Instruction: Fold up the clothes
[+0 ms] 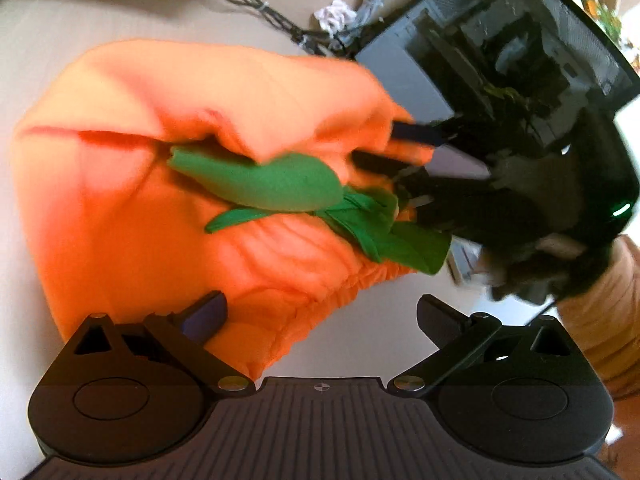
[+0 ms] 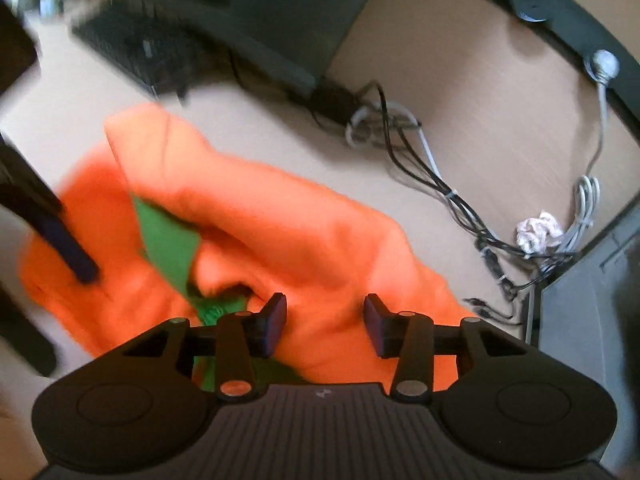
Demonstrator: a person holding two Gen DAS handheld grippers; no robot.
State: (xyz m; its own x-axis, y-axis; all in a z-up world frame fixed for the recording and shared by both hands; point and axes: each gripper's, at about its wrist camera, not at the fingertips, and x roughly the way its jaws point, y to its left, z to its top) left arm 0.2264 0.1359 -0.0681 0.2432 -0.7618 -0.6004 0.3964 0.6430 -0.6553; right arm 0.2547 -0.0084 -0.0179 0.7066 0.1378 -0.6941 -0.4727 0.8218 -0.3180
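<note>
Your bright orange fleece garment with green leaf-shaped felt trim lies bunched on the pale beige tabletop, straight ahead of your left gripper and partly under its left finger; my reading is that folding is early, since the cloth is heaped with a raised ridge across the middle, the gathered hem is rumpled, and no flat, squared fold shows anywhere. Left gripper: jaws spread wide, nothing between them. Right gripper: jaws also parted, hovering just over the orange cloth near the trim; whether the pads touch the fabric you cannot tell from either view, but nothing is pinched. From the left view, the right gripper comes in from ahead and to the right, its fingers at the garment's far right edge beside the green trim. Left to do, as a judgement: spread the piece flat, find the hem and corners, then fold. Room: open tabletop lies to the left of and beyond the garment. Ahead-right is tight, with a dark glass-sided computer case close to the cloth, a tangle of black and white cables and a crumpled white tissue just past the garment's far edge. A black keyboard sits ahead-left of the right gripper, well apart.
</note>
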